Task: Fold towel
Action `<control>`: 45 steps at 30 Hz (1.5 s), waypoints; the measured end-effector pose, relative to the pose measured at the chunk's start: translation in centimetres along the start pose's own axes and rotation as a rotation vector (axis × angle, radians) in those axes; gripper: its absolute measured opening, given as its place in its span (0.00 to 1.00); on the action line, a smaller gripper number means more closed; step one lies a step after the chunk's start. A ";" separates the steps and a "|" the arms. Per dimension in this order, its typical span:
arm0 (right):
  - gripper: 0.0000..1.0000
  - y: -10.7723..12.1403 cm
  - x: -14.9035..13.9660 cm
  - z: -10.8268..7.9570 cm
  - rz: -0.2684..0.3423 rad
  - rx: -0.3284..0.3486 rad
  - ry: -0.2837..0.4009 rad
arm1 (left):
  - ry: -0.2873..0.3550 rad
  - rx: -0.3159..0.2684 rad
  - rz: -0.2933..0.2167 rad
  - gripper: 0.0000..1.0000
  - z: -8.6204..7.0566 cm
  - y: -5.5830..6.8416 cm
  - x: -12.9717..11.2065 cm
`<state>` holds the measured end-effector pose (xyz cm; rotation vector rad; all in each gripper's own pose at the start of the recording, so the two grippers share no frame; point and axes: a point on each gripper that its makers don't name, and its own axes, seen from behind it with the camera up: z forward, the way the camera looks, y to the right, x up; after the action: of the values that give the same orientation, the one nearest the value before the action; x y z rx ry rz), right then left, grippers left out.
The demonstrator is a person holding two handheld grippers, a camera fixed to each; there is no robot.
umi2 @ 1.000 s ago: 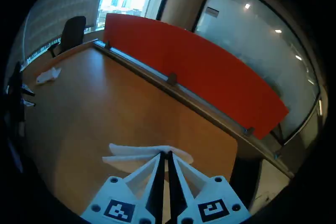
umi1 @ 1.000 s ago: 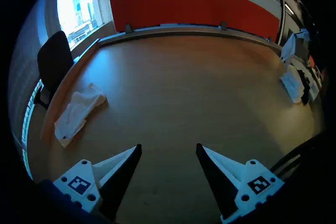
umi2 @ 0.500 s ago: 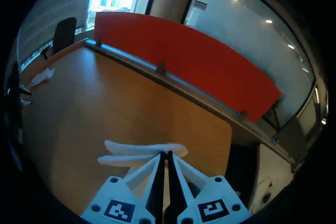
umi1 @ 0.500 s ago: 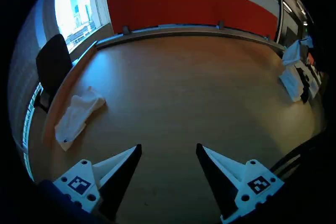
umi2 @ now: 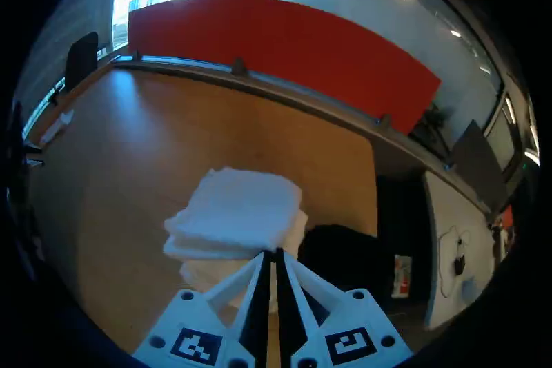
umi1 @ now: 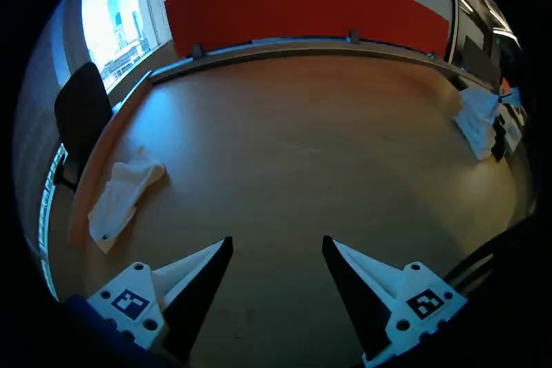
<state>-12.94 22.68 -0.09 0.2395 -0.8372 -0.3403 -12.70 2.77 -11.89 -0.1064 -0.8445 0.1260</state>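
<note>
Wooden surface (umi1: 297,140) | left hand-held gripper (umi1: 276,239): fingers wide apart, holding nothing, above surface | right hand-held gripper (umi2: 273,253): closed to a slit on near edge of folded white towel (umi2: 238,212), by surface's edge | crumpled towel (umi1: 124,192) at surface's left edge, beside black chair (umi1: 79,105)

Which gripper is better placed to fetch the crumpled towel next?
Left, probably: the left gripper is open with the crumpled towel ahead to its left; the right gripper is shut at the folded stack.
</note>
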 end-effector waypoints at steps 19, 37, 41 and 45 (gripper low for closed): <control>0.05 -1.1 -8.2 3.1 0.134 -0.026 -0.087 | -0.002 0.013 0.014 0.96 -0.7 -0.2 -0.2; 0.05 -1.2 -10.8 4.7 0.189 -0.052 -0.125 | -0.003 0.022 0.011 0.96 -1.0 -0.2 -0.5; 0.06 -1.1 -10.8 4.7 0.191 -0.061 -0.124 | -0.003 0.024 0.014 0.96 -1.0 -0.3 -0.5; 0.07 -1.1 -10.7 4.7 0.195 -0.064 -0.123 | -0.002 0.024 0.012 0.96 -1.1 -0.3 -0.5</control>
<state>-23.30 25.47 -4.71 0.0764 -0.9611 -0.2001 -12.19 2.36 -12.88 -0.0891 -0.8439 0.1469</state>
